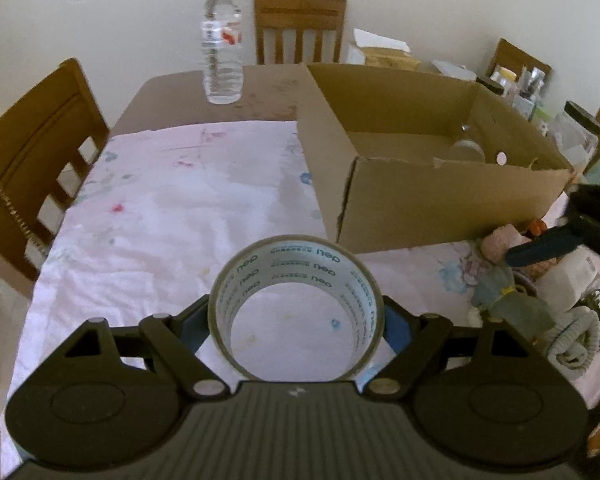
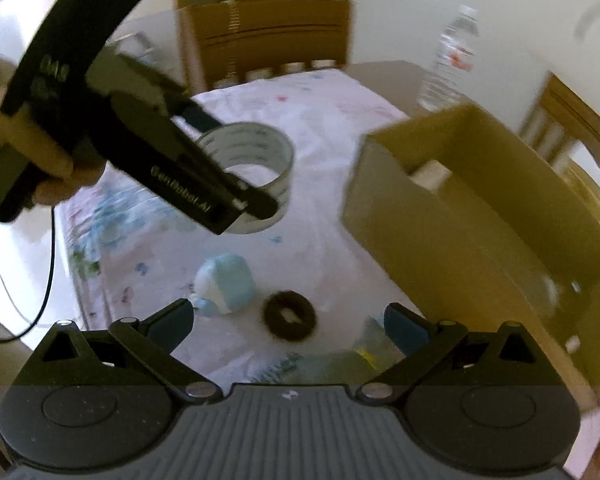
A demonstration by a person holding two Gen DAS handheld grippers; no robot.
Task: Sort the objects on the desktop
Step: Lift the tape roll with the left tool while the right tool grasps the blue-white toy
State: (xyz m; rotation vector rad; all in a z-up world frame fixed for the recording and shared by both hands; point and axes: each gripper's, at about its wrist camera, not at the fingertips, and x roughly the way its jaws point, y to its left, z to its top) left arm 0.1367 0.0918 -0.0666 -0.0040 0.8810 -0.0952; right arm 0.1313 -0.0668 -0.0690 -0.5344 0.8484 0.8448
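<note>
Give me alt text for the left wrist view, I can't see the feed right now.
The left tongs grip a roll of clear packing tape above a pink patterned tablecloth. An open cardboard box sits ahead on the right, a water bottle beyond.

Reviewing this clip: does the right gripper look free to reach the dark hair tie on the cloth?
Probably yes. The right gripper is open and empty, and the hair tie lies bare on the cloth between its fingers. The left gripper, holding the tape roll, sits farther off.
</note>
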